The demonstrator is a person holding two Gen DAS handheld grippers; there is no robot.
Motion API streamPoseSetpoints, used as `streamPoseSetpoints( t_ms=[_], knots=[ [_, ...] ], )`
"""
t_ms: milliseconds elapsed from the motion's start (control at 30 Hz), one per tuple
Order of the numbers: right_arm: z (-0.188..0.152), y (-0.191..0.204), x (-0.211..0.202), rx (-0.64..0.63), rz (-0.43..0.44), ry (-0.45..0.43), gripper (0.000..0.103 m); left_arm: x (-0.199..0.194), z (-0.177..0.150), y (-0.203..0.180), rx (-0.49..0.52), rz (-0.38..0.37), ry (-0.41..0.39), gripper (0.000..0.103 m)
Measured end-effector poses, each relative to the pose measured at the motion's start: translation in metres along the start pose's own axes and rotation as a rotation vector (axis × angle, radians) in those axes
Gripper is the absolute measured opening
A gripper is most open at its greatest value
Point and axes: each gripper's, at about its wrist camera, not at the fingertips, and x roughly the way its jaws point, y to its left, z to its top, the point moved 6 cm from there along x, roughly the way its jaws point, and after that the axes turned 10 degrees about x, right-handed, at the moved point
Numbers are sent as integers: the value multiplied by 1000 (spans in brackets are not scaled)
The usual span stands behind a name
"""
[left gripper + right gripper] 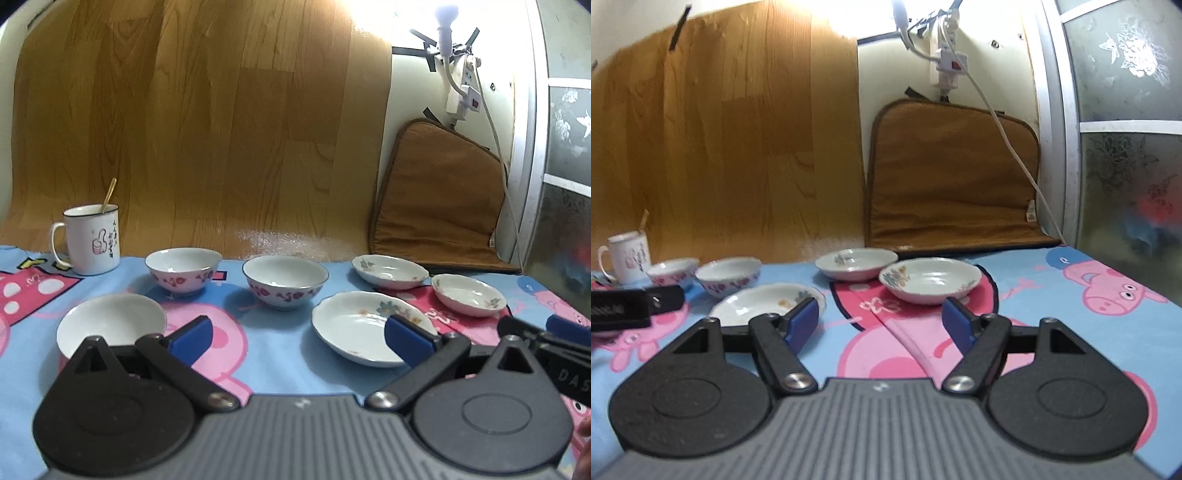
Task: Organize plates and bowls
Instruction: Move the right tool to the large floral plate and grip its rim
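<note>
Nearest: my left gripper (297, 334) and right gripper (879, 321), jaws spread, nothing held. Beyond, on the cartoon cloth (280, 373): 3 bowls (285, 280), 3 flowered plates (369, 328), all separate. Stacking not begun, I judge; next, close on 1 plate's rim.
</note>
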Motion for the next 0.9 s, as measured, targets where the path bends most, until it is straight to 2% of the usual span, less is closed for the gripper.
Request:
streamPoseSetpoints(
  t_ms=[100, 167, 233, 267, 300, 367, 467, 533, 600, 667, 800, 900],
  knots=[
    [2, -6, -3, 47, 23, -12, 76, -2, 4, -7, 13, -6, 11, 103],
    [2, -8, 0, 70, 46, 14, 76, -3, 10, -7, 15, -15, 17, 102],
    [1, -8, 8, 76, 92, 91, 67, -3, 19, -2, 0, -34, 21, 102],
    [-1, -8, 11, 76, 111, 129, 54, -3, 24, 2, -15, -52, 25, 102],
    [0, -8, 14, 78, 124, 159, 51, -1, 29, 5, -32, -70, 32, 102],
    [5, -10, 20, 84, 140, 184, 51, 4, 38, 10, -63, -104, 57, 100],
    [14, -7, 28, 71, 154, 182, 50, 20, 42, 12, -93, -145, 122, 91],
    [19, -2, 36, 74, 178, 196, 47, 36, 39, 12, -106, -155, 181, 83],
    [22, 4, 47, 77, 199, 223, 39, 51, 33, 12, -127, -168, 241, 71],
    [22, 10, 61, 87, 206, 255, 37, 67, 27, 10, -138, -180, 294, 67],
    [14, 16, 88, 84, 183, 310, 36, 93, 15, 9, -125, -130, 359, 66],
    [0, 20, 105, 76, 184, 381, 36, 105, 5, 9, -138, -120, 391, 67]
  ],
)
